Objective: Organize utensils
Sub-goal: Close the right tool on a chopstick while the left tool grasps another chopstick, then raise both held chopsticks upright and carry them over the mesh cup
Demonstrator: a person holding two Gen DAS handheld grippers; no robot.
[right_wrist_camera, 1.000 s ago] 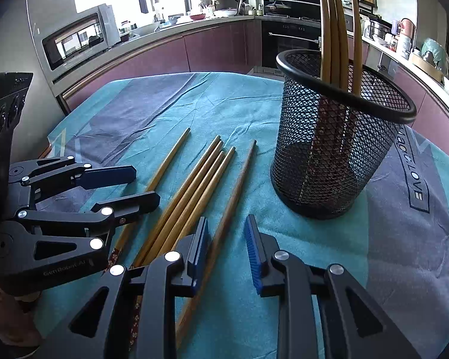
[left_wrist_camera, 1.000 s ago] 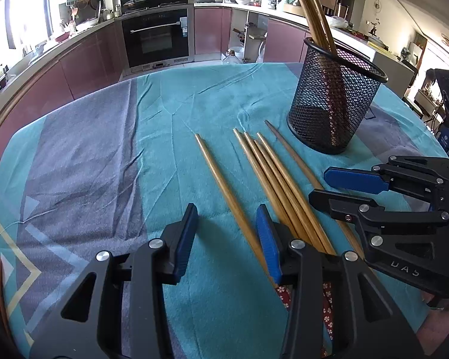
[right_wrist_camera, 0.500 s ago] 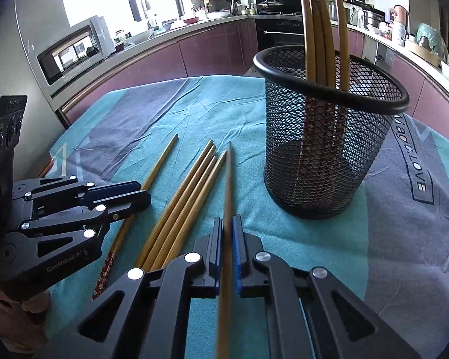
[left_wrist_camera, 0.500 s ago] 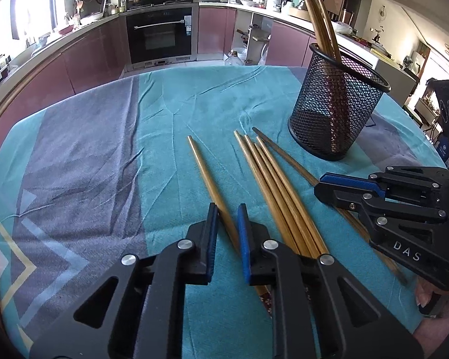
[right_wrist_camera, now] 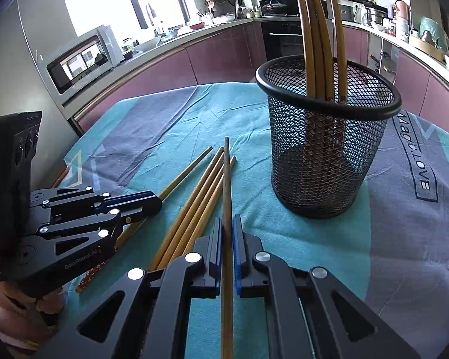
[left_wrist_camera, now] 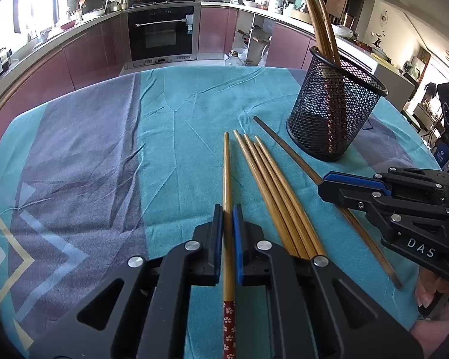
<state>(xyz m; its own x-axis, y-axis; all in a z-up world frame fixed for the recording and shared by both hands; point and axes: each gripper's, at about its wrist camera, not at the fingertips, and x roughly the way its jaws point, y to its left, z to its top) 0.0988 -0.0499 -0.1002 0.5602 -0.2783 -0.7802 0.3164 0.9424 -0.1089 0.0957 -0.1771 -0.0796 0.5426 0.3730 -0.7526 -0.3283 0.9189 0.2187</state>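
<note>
Left gripper [left_wrist_camera: 227, 218]: jaws drawn in to a narrow slot, the blue pads pressed on either side of a single bamboo chopstick [left_wrist_camera: 227, 173], which runs straight forward between them with its red flower-patterned butt end trailing back under the gripper body. Right gripper [right_wrist_camera: 227, 230]: jaws likewise narrowed onto a darker chopstick [right_wrist_camera: 226, 179], its thin tip pointing ahead; from the left wrist view the same gripper is seen from the side, clamped on that stick close beside the basket. Whether either stick is clear of the cloth cannot be told; both lie at a shallow angle near it. Between the two held sticks, four loose chopsticks [left_wrist_camera: 272, 185] rest side by side, touching, on the teal and grey tablecloth [left_wrist_camera: 110, 149]. Beyond them, to the right in the left wrist view, stands the black mesh utensil basket [right_wrist_camera: 329, 161], upright, with four chopsticks [right_wrist_camera: 317, 39] already standing inside and leaning on its rim. Progress, as judged from this arrangement: part of the set is stowed, two pieces are in hand and not yet delivered, and four remain on the table, so the task appears somewhat under half complete. A kitchen counter [left_wrist_camera: 60, 30] with a built-in oven [left_wrist_camera: 161, 33] lies behind the table.
</note>
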